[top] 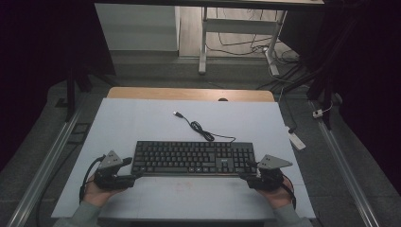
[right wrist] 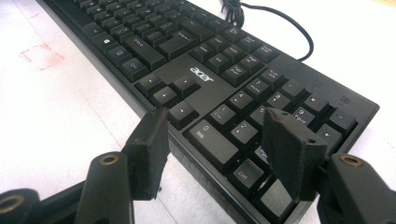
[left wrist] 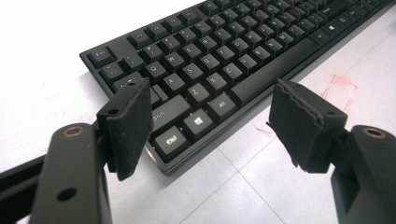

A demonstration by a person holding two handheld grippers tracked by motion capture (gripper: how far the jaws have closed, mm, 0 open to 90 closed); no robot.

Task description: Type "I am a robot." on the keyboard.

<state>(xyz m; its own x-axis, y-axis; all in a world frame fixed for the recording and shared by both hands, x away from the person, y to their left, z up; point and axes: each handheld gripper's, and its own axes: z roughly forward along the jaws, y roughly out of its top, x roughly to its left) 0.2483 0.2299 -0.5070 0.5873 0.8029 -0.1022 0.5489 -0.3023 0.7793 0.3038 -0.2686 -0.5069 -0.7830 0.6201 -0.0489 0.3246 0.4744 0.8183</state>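
While each gripper sits at one near corner of the keyboard [top: 191,158], the move ahead turns on how those two ends line up: the keyboard's long axis runs straight across the bench [top: 142,118], left to right, parallel to the near edge, so each end falls to the hand on its own side. The left gripper [top: 135,174] is at the left near corner; in the left gripper view its jaws stand spread, the corner by the Ctrl key [left wrist: 169,140] lying between and just ahead of them, neither pad clearly touching. The right gripper [top: 247,174] mirrors it at the right near corner; in the right gripper view its jaws are also spread, straddling the front edge by the number pad [right wrist: 261,126], nothing pinched yet. Neither hand is nearer than the other; the keyboard lies centred between them, a little forward of both.

Its key rows face the person, space bar toward the near edge. From the back edge its cable [top: 201,130] trails away across the bench to a loose plug [top: 177,114]. I judge a level two-handed grip needs both grippers to close together.
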